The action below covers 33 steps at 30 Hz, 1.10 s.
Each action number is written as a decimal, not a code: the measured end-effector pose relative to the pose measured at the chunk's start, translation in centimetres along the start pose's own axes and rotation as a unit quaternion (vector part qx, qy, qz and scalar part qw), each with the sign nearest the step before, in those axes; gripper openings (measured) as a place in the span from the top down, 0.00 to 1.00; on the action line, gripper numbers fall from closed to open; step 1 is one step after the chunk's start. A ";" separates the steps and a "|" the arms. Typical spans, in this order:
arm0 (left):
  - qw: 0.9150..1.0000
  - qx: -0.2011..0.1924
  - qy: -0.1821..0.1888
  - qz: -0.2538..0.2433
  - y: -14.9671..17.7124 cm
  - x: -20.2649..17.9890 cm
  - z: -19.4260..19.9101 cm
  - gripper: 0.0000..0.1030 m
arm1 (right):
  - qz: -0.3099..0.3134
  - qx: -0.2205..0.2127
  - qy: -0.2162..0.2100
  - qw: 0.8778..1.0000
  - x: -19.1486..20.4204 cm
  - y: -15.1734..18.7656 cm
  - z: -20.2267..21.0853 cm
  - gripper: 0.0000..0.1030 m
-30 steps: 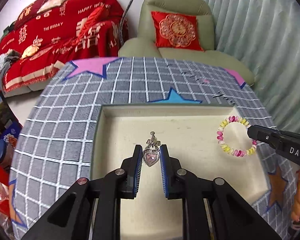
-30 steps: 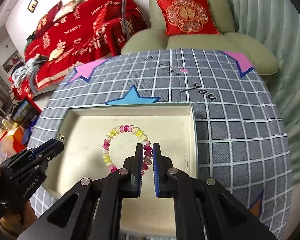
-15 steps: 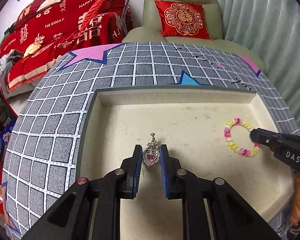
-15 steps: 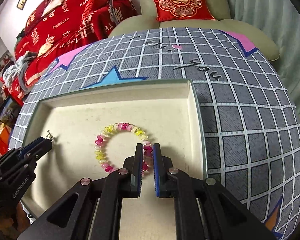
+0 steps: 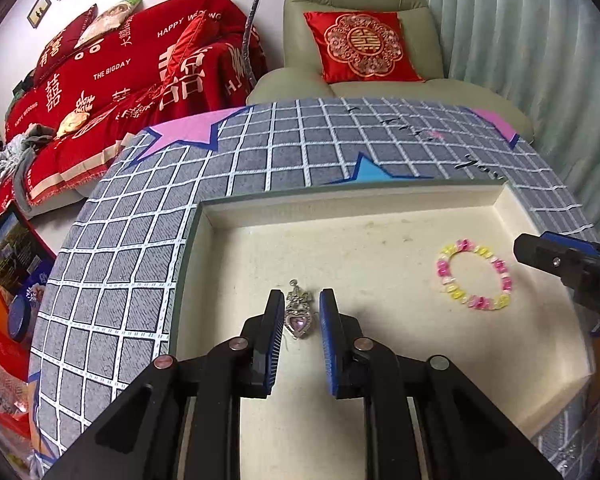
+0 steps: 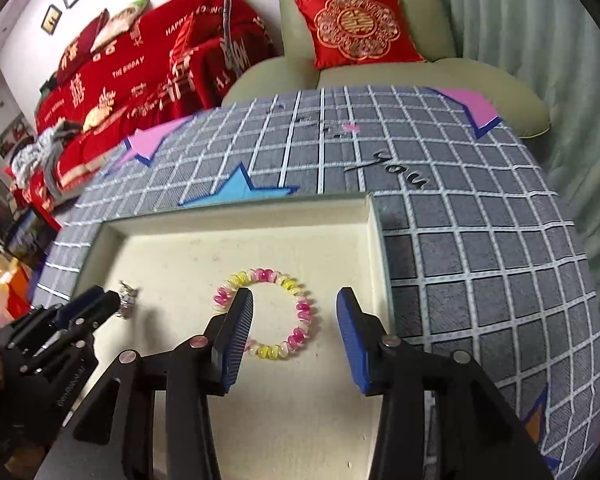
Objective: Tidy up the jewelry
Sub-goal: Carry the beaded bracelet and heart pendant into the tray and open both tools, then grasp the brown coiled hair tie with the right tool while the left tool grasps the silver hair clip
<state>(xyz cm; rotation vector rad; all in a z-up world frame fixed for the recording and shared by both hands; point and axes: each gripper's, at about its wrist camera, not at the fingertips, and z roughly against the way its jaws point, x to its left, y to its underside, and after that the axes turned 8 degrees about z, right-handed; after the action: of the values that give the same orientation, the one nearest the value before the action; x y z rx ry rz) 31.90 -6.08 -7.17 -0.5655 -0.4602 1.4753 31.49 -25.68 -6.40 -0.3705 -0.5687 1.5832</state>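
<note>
A cream tray point(image 5: 348, 206) lies on the grey checked tablecloth. A silver pendant with a pink heart stone point(image 5: 298, 318) lies on the tray floor between the parted fingers of my left gripper point(image 5: 300, 306), with a gap on each side. A pink and yellow bead bracelet point(image 6: 266, 312) lies flat in the tray, also seen in the left wrist view point(image 5: 474, 276). My right gripper point(image 6: 294, 304) is open above the bracelet's near side, with the left finger over the beads. The pendant point(image 6: 127, 300) shows beside the left gripper's tip in the right wrist view.
The tablecloth point(image 6: 480, 248) surrounds the tray. A green armchair with a red cushion point(image 5: 360, 46) and a red-covered sofa point(image 5: 112, 80) stand behind the table. A curtain point(image 5: 540, 40) hangs at the right.
Both grippers have opened. The right gripper let go of the bracelet, which now lies flat in the tray. The left gripper let go of the pendant, which rests on the tray floor.
</note>
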 end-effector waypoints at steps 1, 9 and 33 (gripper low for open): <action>1.000 -0.001 0.002 -0.001 0.0 0.0 0.2 0.68 | -0.004 -0.003 -0.002 1.000 -0.1 -0.1 0.5 0.52; 1.000 -0.009 -0.011 0.007 -0.2 -0.1 1.4 0.00 | -0.010 -0.003 -0.008 1.000 0.1 0.6 2.5 0.46; 0.998 -0.009 0.039 0.052 11.7 3.3 15.3 0.00 | -0.027 -0.028 -0.051 0.998 0.5 10.0 14.8 0.17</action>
<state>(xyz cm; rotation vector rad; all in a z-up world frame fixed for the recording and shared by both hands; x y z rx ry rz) 13.53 -1.54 -2.42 -0.6678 -0.3876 1.5426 14.95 -27.42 0.20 -0.3159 -0.6967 1.5423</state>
